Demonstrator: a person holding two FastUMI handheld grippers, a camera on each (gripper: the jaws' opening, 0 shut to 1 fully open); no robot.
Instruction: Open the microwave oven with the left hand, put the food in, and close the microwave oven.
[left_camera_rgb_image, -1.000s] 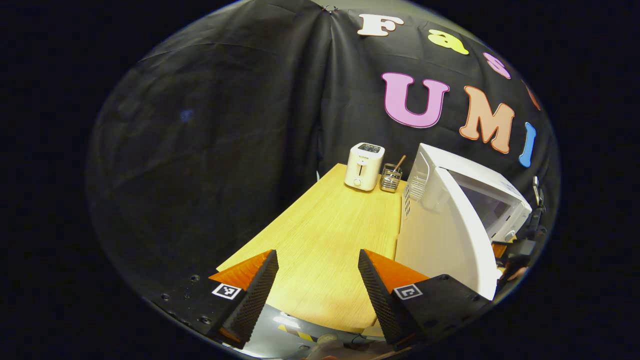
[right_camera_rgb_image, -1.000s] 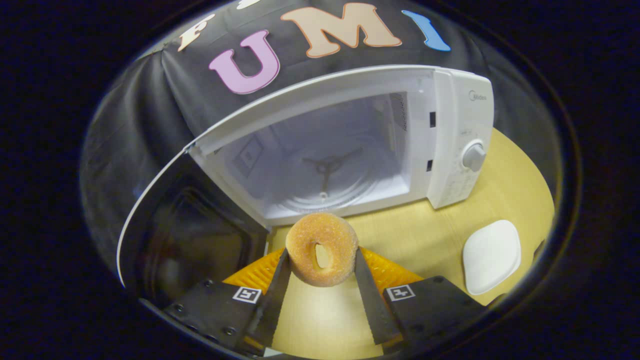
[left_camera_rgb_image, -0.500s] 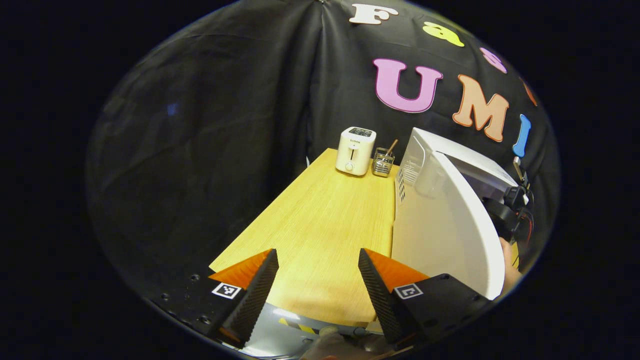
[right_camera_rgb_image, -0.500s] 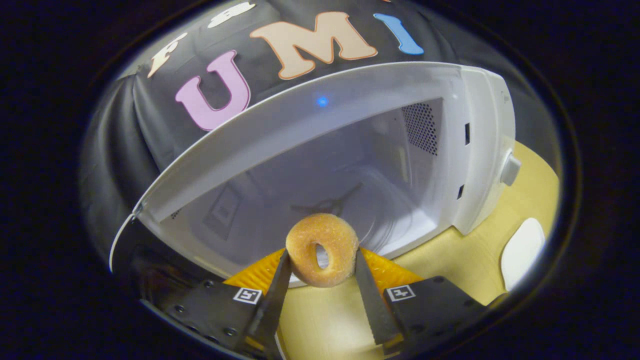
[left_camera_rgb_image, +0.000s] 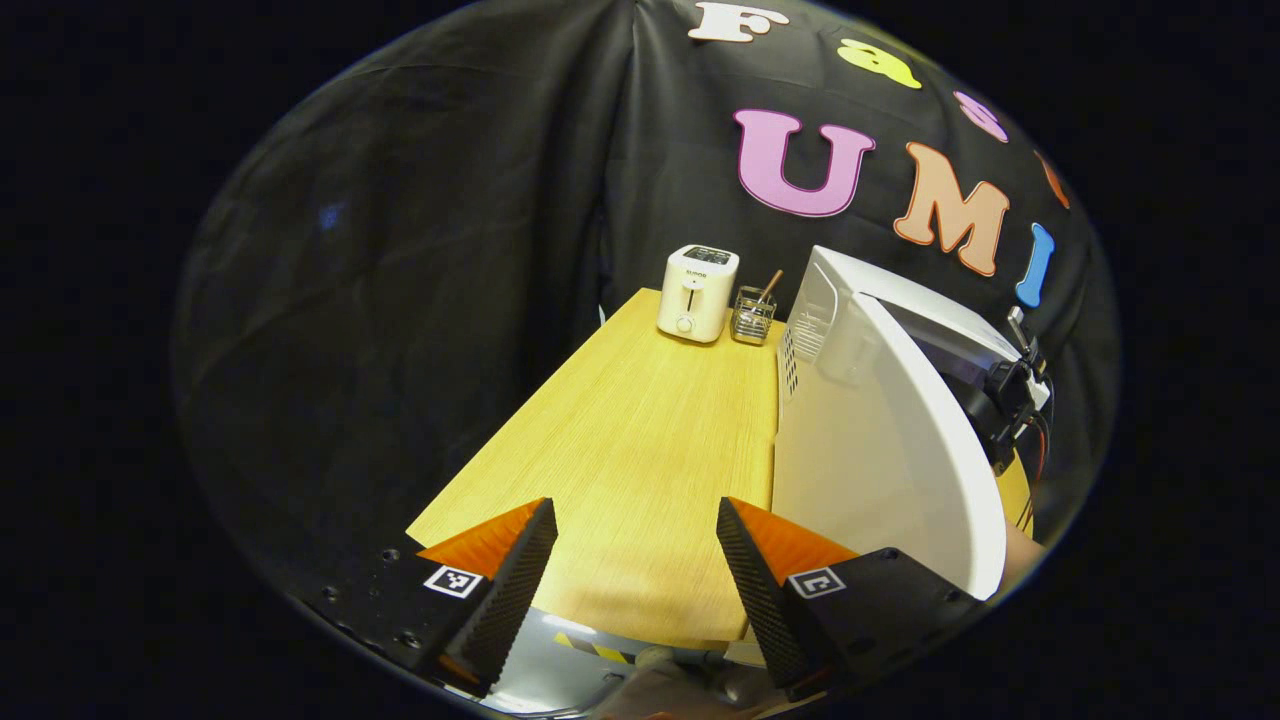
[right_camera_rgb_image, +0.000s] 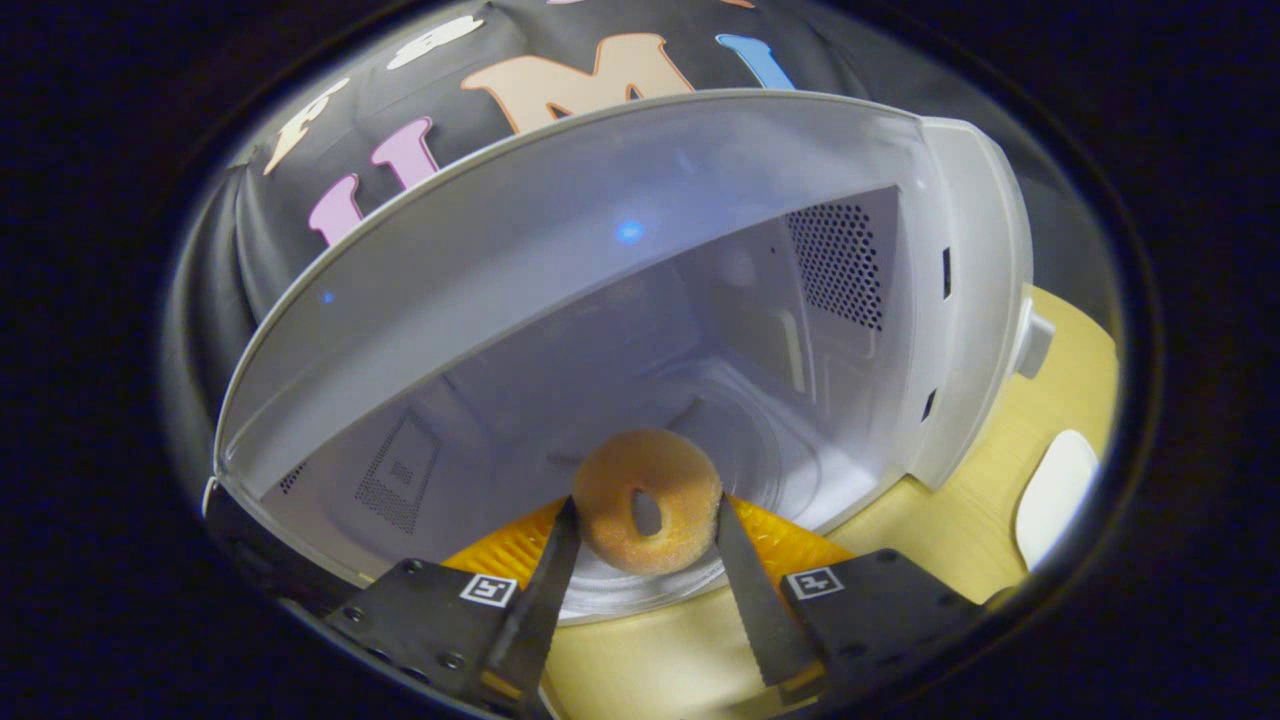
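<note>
right gripper view: right claw (right_camera_rgb_image: 645, 520) pinches a doughnut (right_camera_rgb_image: 646, 498) at the open microwave (right_camera_rgb_image: 700, 330) mouth.

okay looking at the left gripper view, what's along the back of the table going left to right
Toaster → small clear holder with a stick in it → microwave oven with its door swung open → right gripper at the oven's opening.

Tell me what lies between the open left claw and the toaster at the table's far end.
In the left gripper view, bare wooden tabletop runs from the left claw to the toaster. The microwave's open door stands off to the side.
</note>
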